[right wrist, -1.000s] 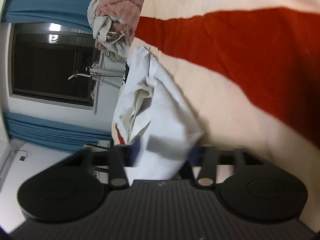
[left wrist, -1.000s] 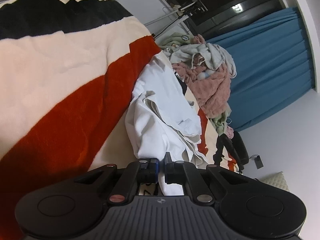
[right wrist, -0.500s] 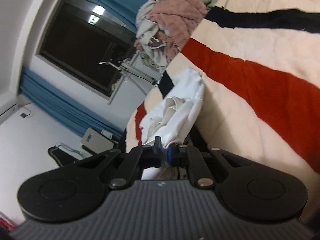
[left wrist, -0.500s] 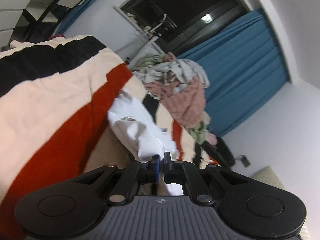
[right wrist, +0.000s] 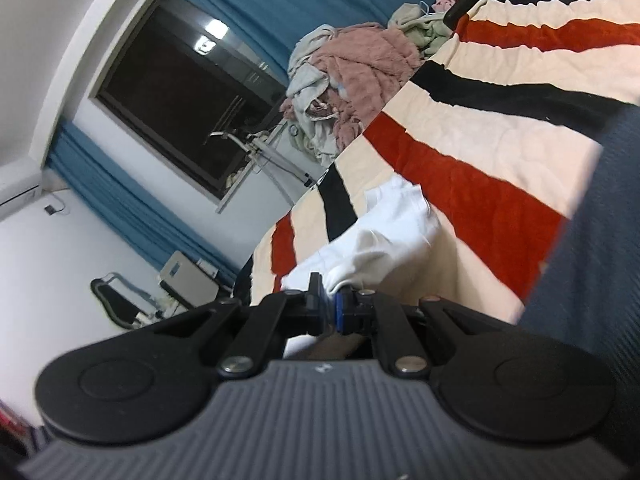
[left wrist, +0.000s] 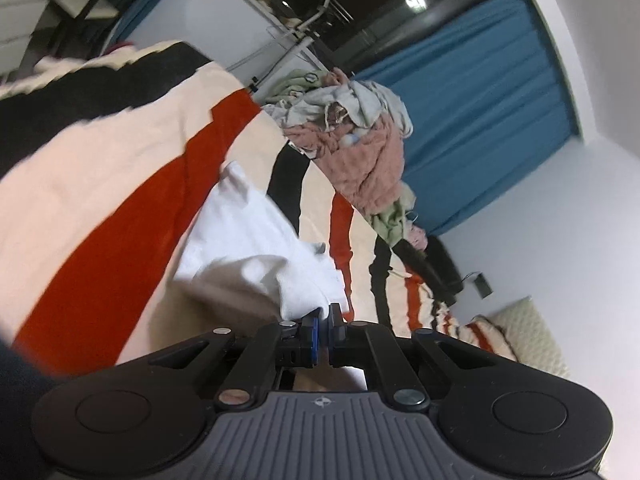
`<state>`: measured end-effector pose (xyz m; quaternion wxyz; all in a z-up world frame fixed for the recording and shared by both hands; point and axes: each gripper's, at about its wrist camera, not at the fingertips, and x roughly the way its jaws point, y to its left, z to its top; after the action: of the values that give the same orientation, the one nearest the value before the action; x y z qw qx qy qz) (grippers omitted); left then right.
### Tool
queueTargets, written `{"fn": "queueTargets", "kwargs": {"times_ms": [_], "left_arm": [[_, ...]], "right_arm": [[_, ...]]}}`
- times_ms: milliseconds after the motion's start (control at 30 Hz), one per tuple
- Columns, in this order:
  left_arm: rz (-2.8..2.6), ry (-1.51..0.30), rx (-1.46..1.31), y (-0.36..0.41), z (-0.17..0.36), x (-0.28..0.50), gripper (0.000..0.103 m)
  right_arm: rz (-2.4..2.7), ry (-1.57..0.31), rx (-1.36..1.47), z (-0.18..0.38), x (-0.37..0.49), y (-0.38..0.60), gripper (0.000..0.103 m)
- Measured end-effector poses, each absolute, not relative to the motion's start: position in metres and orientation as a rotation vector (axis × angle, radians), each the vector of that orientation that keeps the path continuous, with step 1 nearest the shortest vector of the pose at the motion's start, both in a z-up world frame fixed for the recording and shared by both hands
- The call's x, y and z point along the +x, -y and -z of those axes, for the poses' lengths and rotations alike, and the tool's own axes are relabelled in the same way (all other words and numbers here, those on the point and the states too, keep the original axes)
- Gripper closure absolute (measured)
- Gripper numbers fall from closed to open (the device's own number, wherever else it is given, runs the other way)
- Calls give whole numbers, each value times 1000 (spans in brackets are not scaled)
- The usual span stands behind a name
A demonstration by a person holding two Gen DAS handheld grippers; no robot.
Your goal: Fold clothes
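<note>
On the striped blanket (left wrist: 120, 168) that covers the bed, a white garment (left wrist: 256, 236) lies partly lifted, bunched between the two grippers. From the left wrist view, the left gripper (left wrist: 323, 316) has its fingers clenched on a white edge of the cloth, the fabric rising from the blanket's red and cream bands into the pinch. From the right wrist view, the right gripper (right wrist: 327, 298) likewise clamps a fold of the same white garment (right wrist: 384, 232), which trails away over a black stripe and a red one. Toward the far edge of the blanket sits a pile of clothes (left wrist: 360, 148), pink and pale green and grey, heaped in front of a blue curtain (left wrist: 480, 92). A dark window (right wrist: 192, 112) shows beside the curtain. A dark blue sleeve (right wrist: 592, 280) fills the right side of the right wrist view.
</note>
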<state>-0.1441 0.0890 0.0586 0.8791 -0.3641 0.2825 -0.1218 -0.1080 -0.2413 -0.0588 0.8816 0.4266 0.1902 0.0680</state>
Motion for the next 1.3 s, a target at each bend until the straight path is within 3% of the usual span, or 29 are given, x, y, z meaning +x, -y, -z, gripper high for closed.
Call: {"fn": "queueTargets", "kwargs": {"times_ms": [200, 367, 467, 600, 833, 867, 900, 933, 967, 1000, 1033, 1300], "left_arm": [[180, -634, -597, -73, -87, -6, 97], [119, -650, -552, -68, -54, 88, 97], [108, -655, -536, -74, -20, 100, 97], [113, -646, -527, -79, 8, 109, 97], [172, -651, -512, -80, 18, 149, 95], [184, -665, -495, -79, 19, 151, 87], [205, -675, -482, -78, 20, 150, 77], [231, -682, -473, -77, 20, 149, 59], [258, -689, -464, -76, 20, 149, 41], [287, -691, -452, -75, 19, 146, 32], [306, -685, -435, -73, 18, 142, 21], [234, -671, -227, -48, 21, 127, 17]], "right_arm": [[-161, -455, 888, 39, 12, 238, 94], [-95, -515, 761, 55, 115, 221, 94], [-90, -518, 583, 79, 147, 208, 94], [-117, -541, 662, 113, 155, 217, 94], [-136, -545, 722, 125, 185, 227, 92], [-143, -561, 748, 128, 186, 230, 90], [-163, -574, 775, 131, 187, 232, 86], [-197, -579, 799, 133, 187, 235, 70], [-237, -574, 819, 133, 185, 238, 54], [-282, -561, 833, 131, 181, 237, 19], [-313, -554, 834, 128, 176, 234, 11], [-244, -543, 544, 111, 158, 203, 14]]}}
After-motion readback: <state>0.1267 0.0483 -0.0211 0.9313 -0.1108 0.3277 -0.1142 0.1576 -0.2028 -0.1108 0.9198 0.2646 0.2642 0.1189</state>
